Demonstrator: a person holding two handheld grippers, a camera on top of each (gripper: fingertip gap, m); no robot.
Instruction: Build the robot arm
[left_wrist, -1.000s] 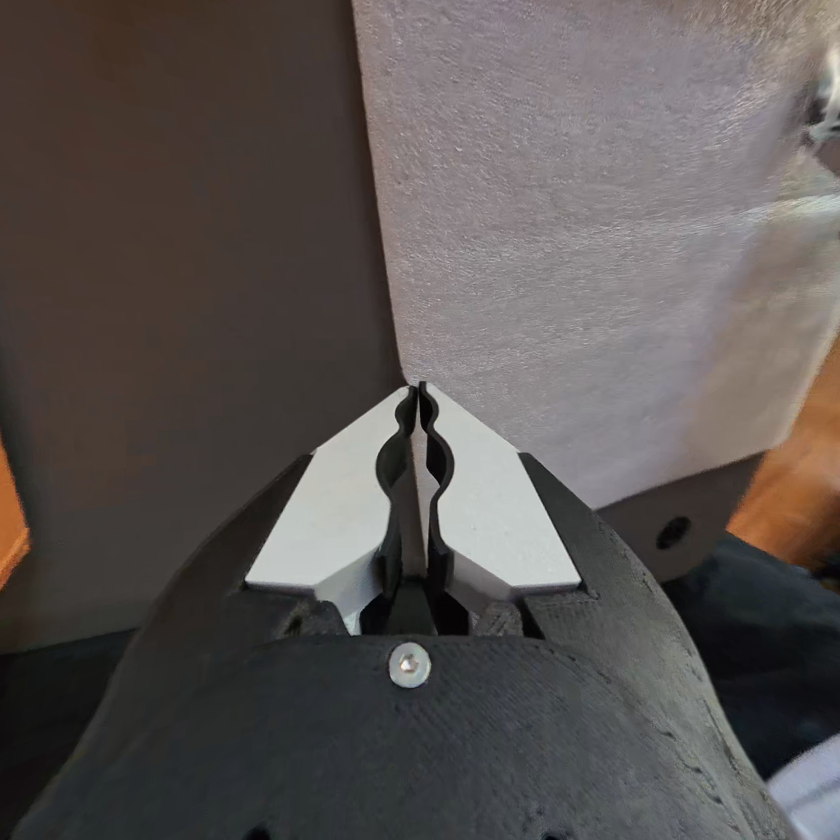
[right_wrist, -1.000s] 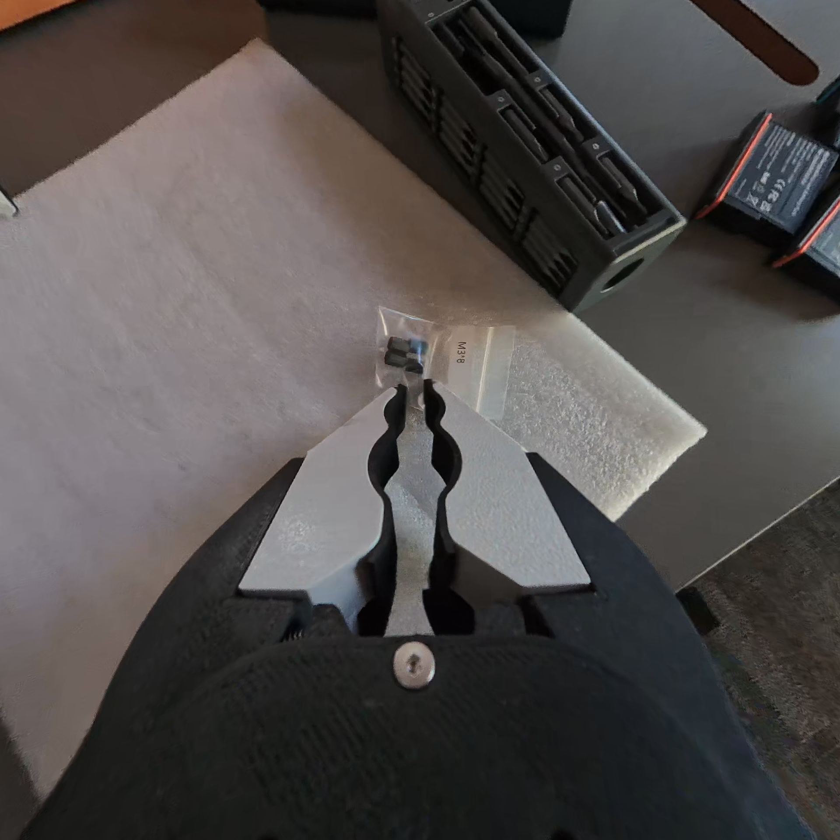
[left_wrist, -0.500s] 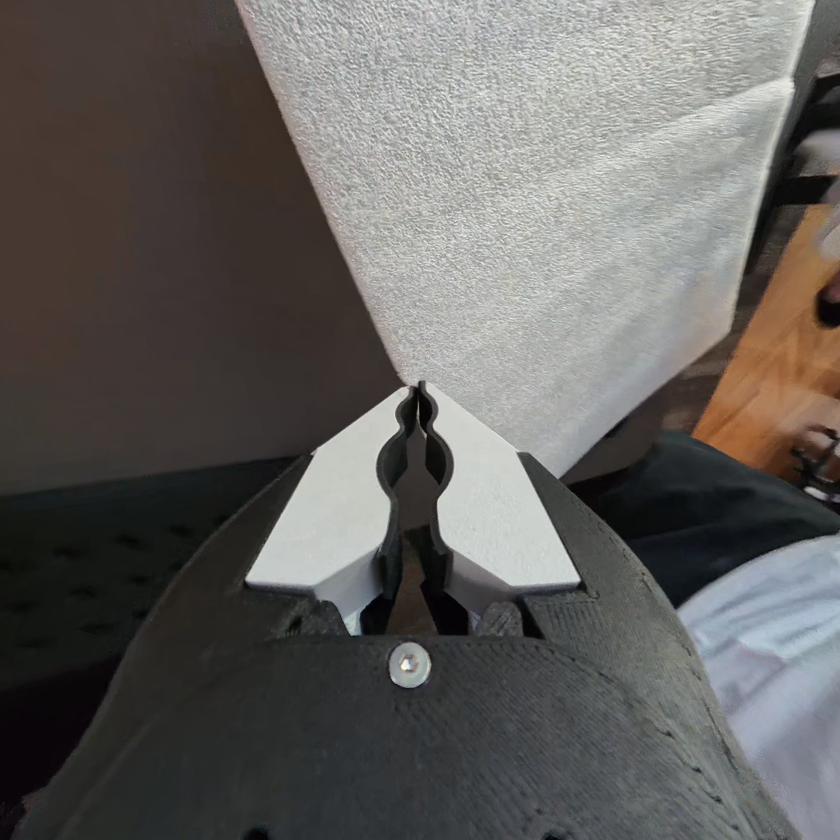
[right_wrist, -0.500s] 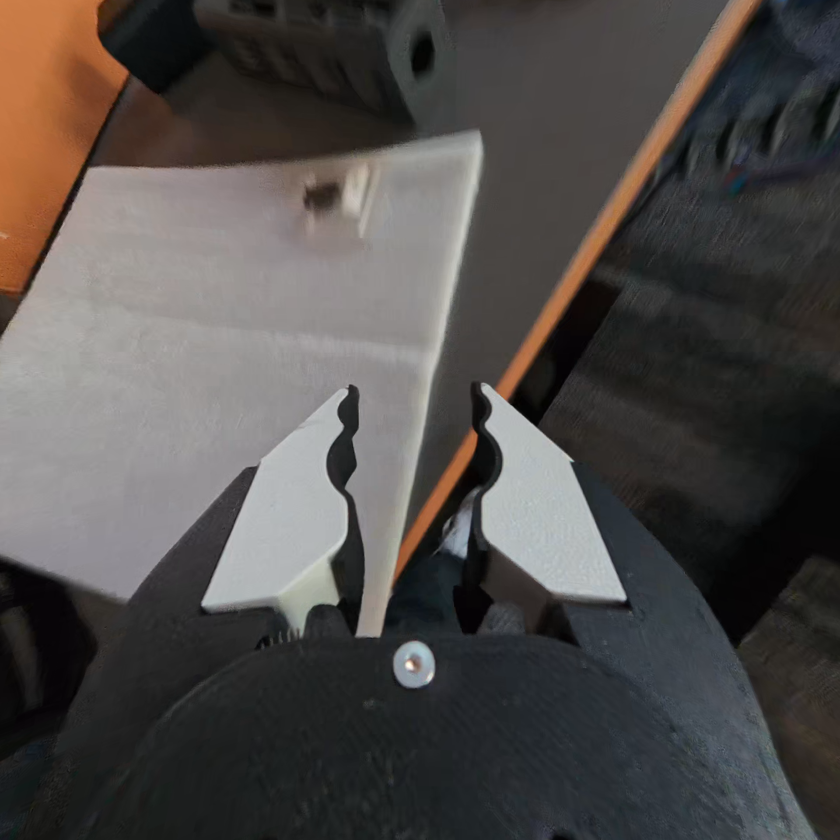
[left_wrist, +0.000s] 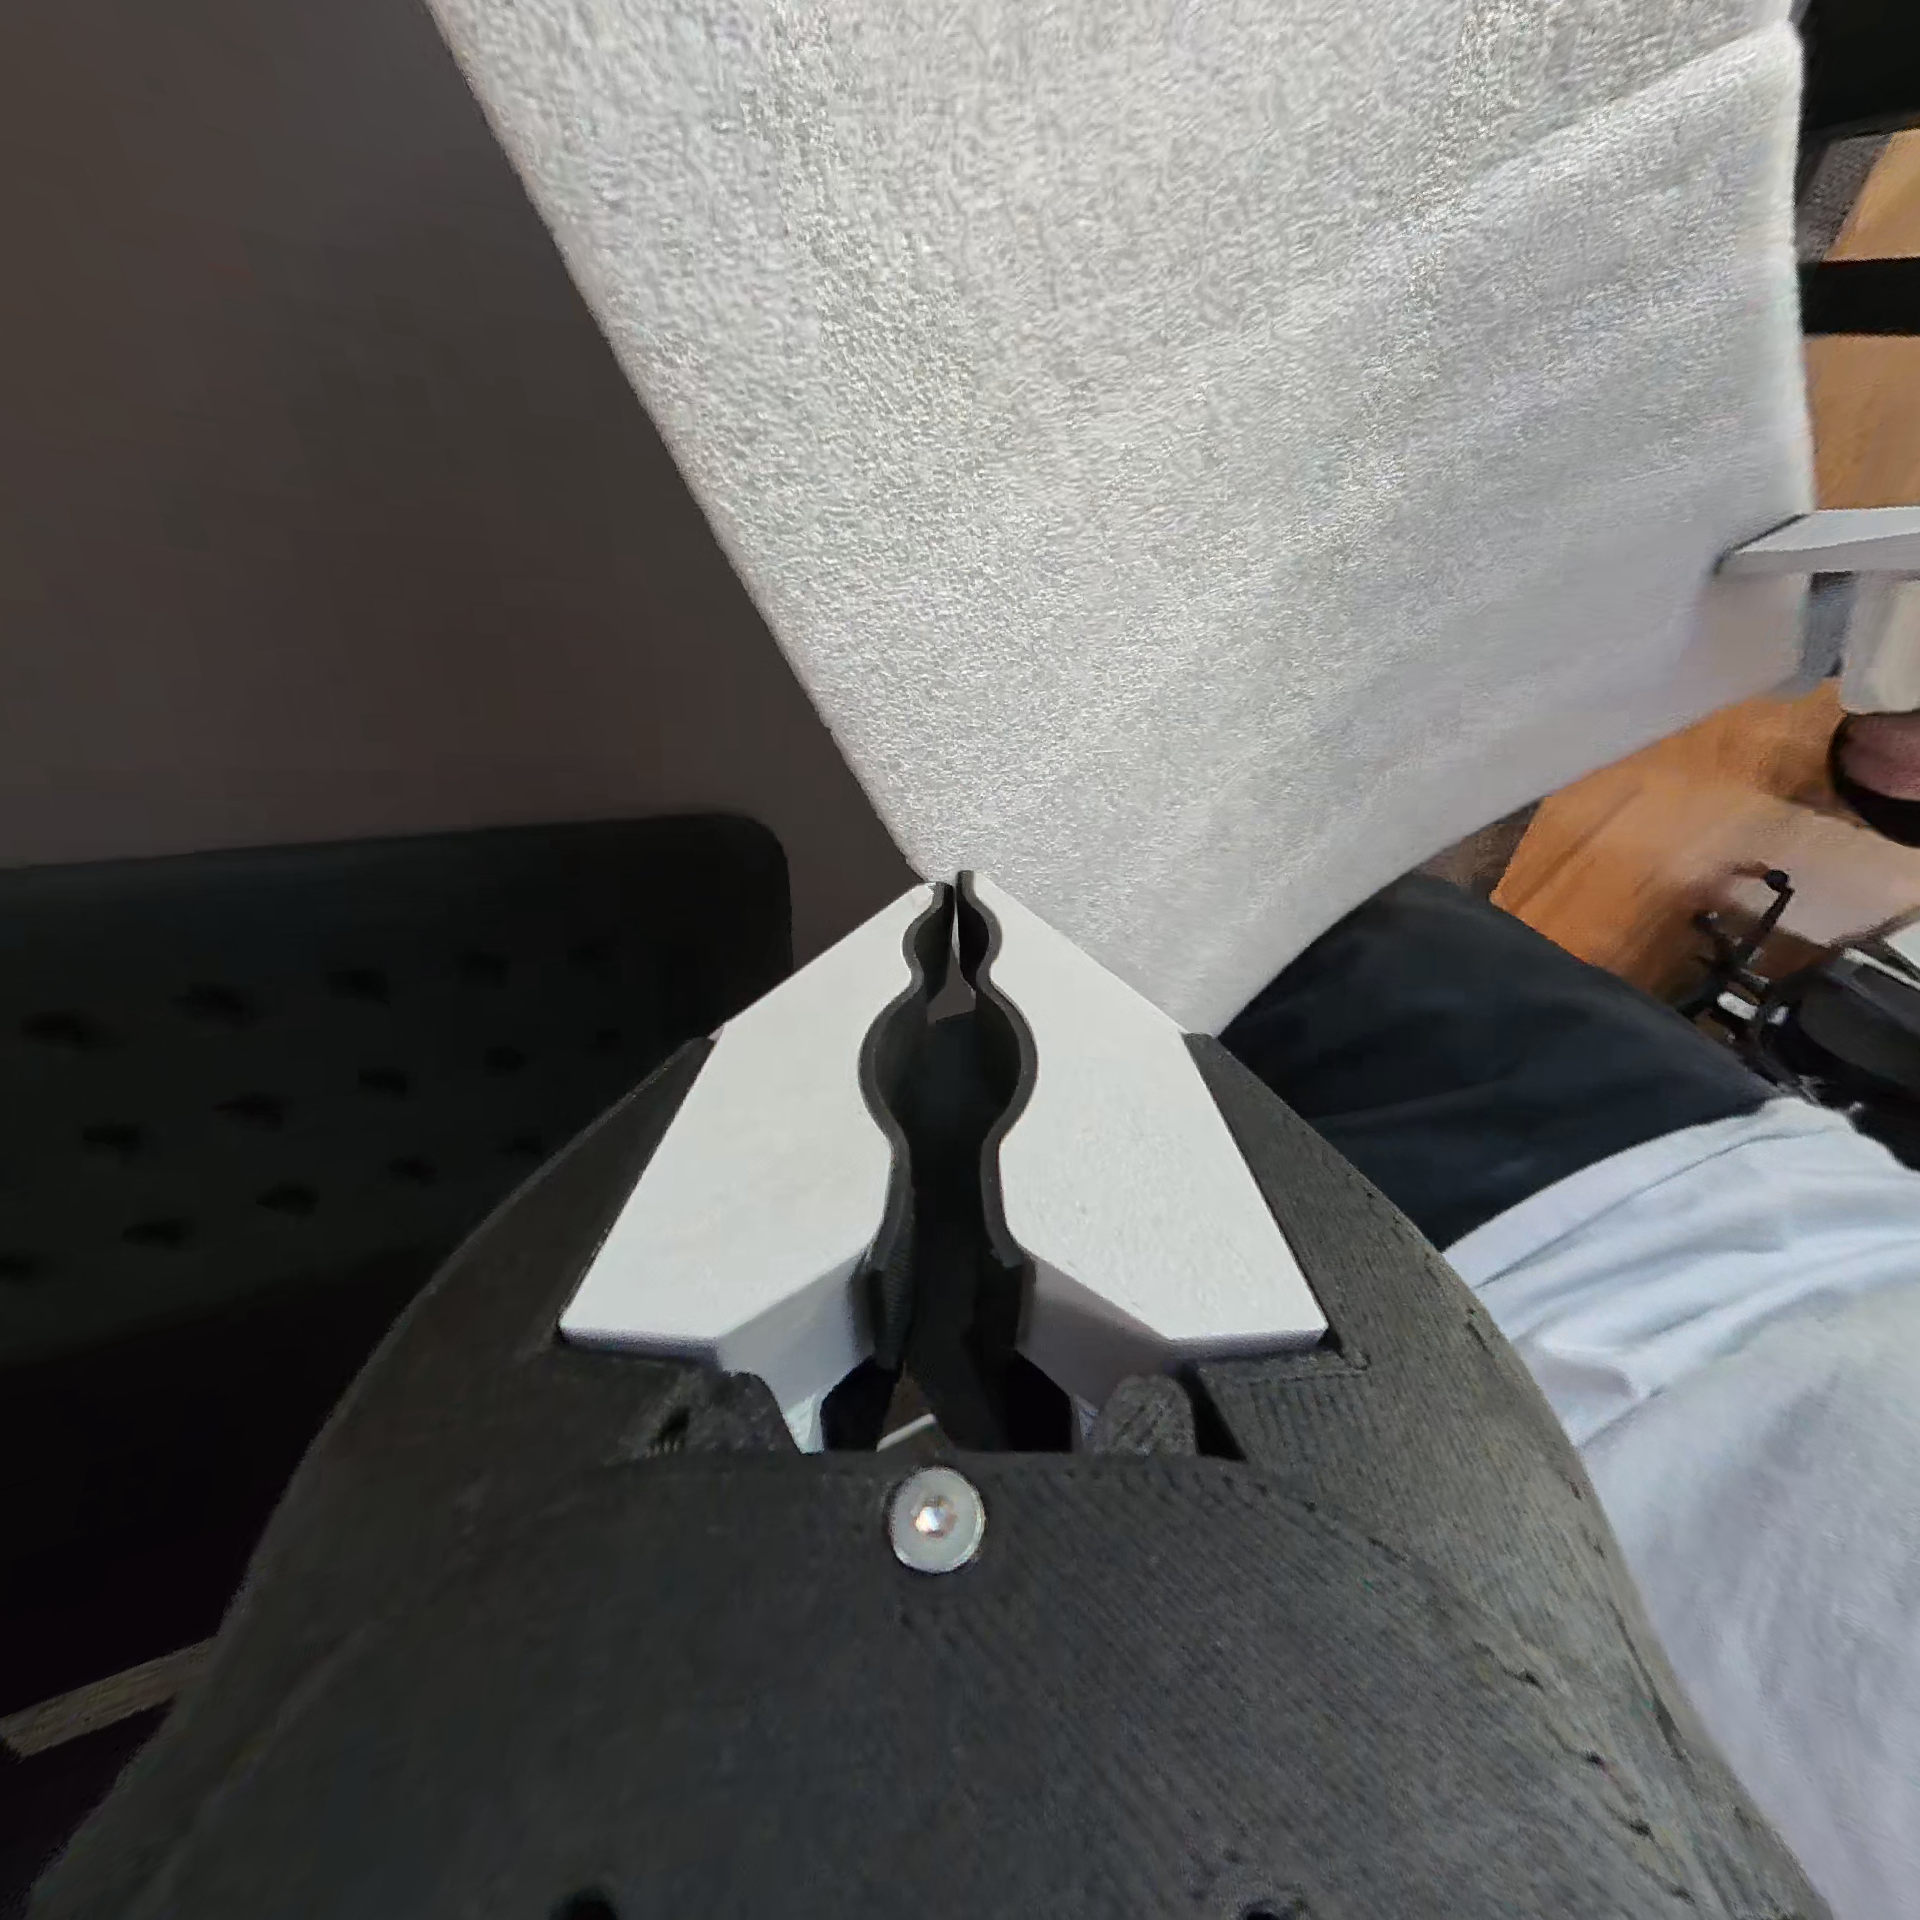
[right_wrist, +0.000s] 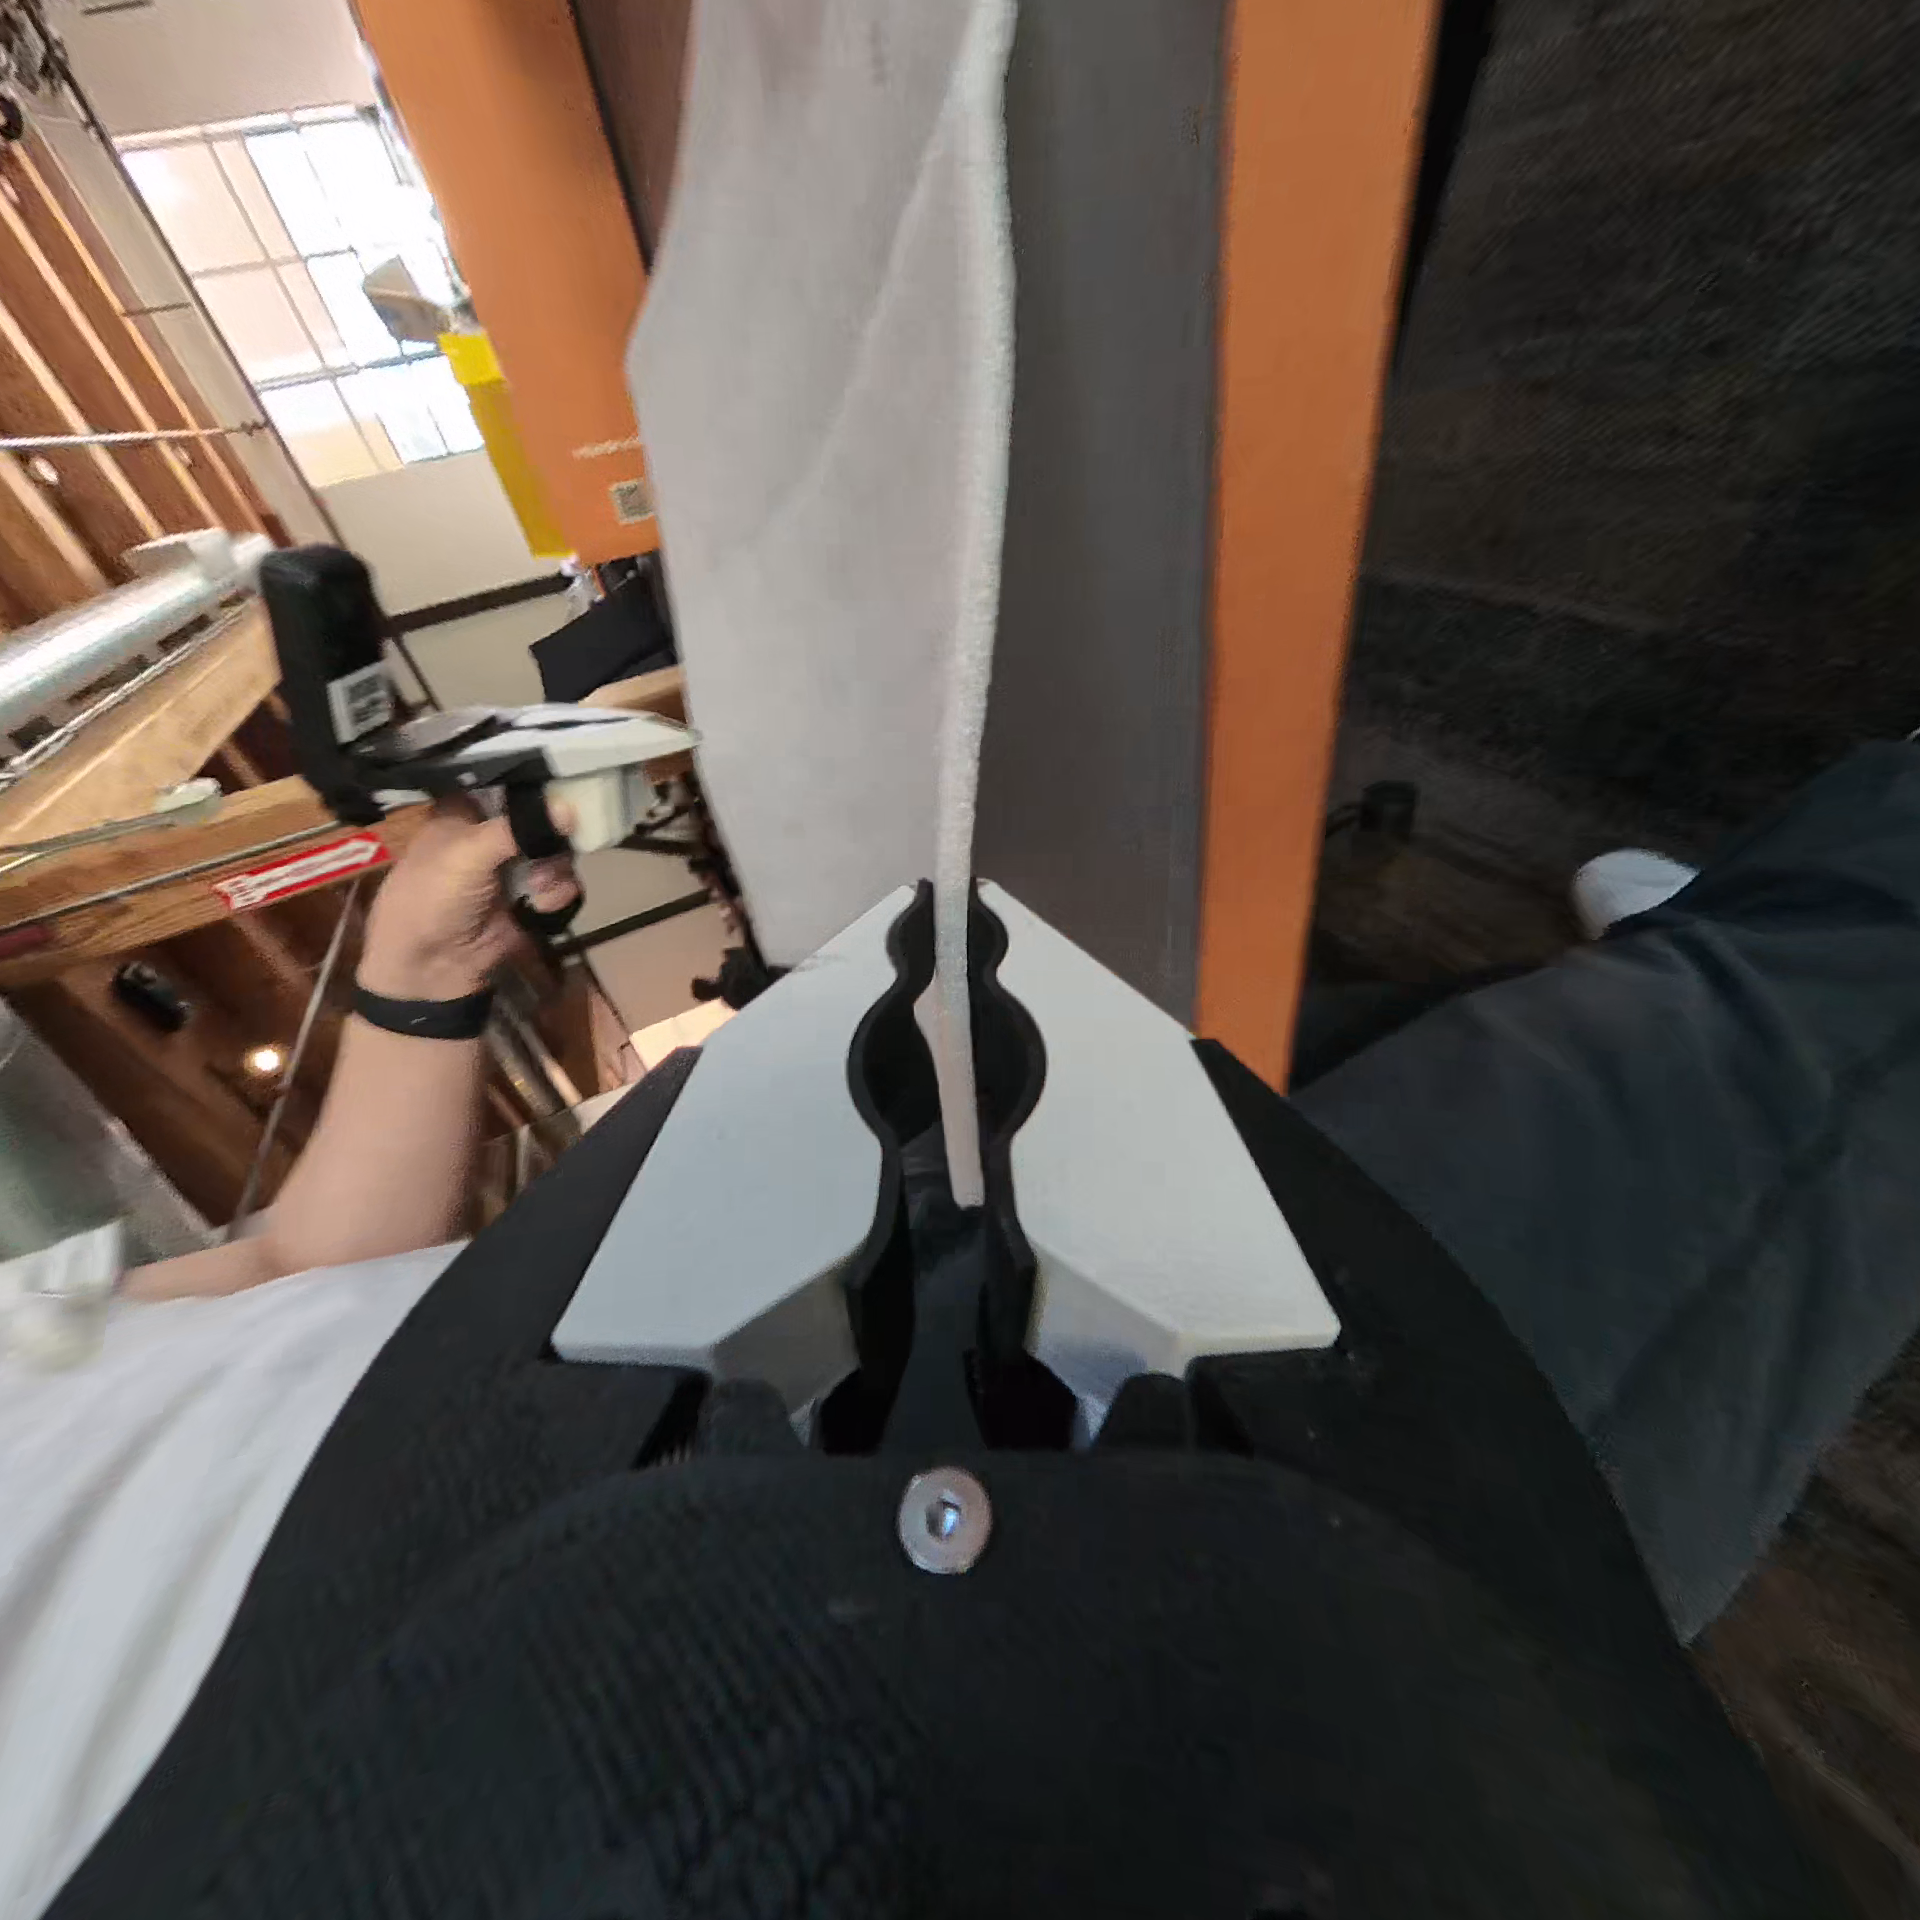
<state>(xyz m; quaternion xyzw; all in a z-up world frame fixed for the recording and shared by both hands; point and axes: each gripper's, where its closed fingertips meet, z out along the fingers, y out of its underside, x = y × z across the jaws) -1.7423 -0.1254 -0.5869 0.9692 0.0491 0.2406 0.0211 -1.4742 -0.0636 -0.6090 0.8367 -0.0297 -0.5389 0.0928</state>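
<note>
Two grippers grip one white foam sheet (left_wrist: 1091, 436), lifted clear of the grey tabletop (left_wrist: 312, 416). We see our left gripper (left_wrist: 954, 894) pinched tight on the sheet's lower corner, fingertips together. Our right gripper (right_wrist: 948, 904) clamps the sheet's thin edge, which runs down between its narrowed fingers (right_wrist: 1091, 1039). From the right wrist view the left gripper (right_wrist: 665, 743) shows beyond the sheet, held by a hand (right_wrist: 457, 904) with a black wristband (right_wrist: 421, 1013). Nothing we can see rests on the sheet. Nearby are a black perforated chair seat (left_wrist: 312, 1039), the table's orange edge (right_wrist: 1299, 520), dark trousers (right_wrist: 1610, 1143), wooden shelving (right_wrist: 135, 748) and a bright window (right_wrist: 312, 260).
</note>
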